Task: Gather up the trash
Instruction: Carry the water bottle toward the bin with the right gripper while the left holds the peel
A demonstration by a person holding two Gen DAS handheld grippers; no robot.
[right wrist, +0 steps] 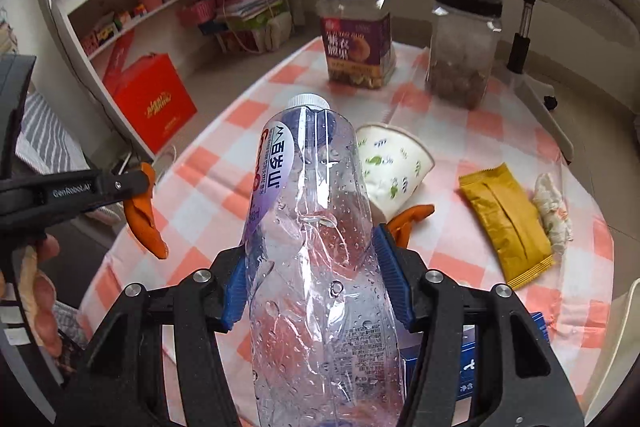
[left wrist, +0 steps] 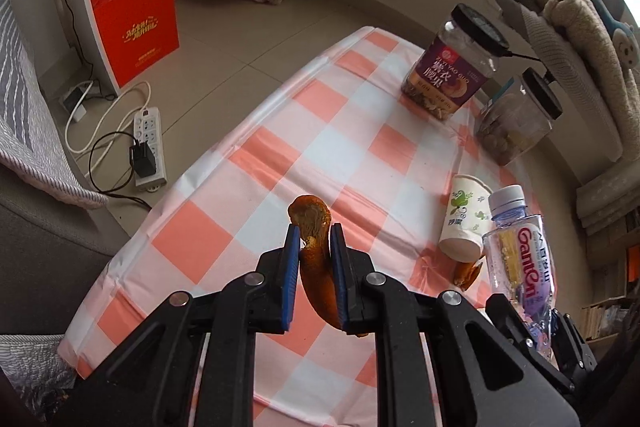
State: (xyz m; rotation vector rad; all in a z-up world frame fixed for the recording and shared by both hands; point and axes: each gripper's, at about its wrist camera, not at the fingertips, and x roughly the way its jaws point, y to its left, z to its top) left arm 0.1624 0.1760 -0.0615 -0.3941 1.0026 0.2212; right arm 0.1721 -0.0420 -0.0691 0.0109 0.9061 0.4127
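Observation:
My left gripper [left wrist: 315, 231] is shut on a curled strip of orange peel [left wrist: 316, 267], held above the checked tablecloth [left wrist: 360, 155]. The right wrist view shows that same peel [right wrist: 144, 223] hanging from the left gripper at the left edge. My right gripper [right wrist: 310, 243] is shut on a clear, crumpled water bottle [right wrist: 312, 187] with a white cap; its blue pads press into the dented sides. The bottle [left wrist: 520, 243] also shows at the right of the left wrist view. A paper cup [right wrist: 396, 167] lies tipped over behind the bottle, with another peel piece [right wrist: 412, 217] beside it.
A yellow wrapper [right wrist: 508, 219] and a crumpled tissue [right wrist: 554, 211] lie at the right of the table. Two black-lidded snack jars [right wrist: 358, 35] [right wrist: 464, 47] stand at the far end. A blue box [right wrist: 472, 359] sits near the front edge. A person's hand [right wrist: 40, 291] holds the left gripper.

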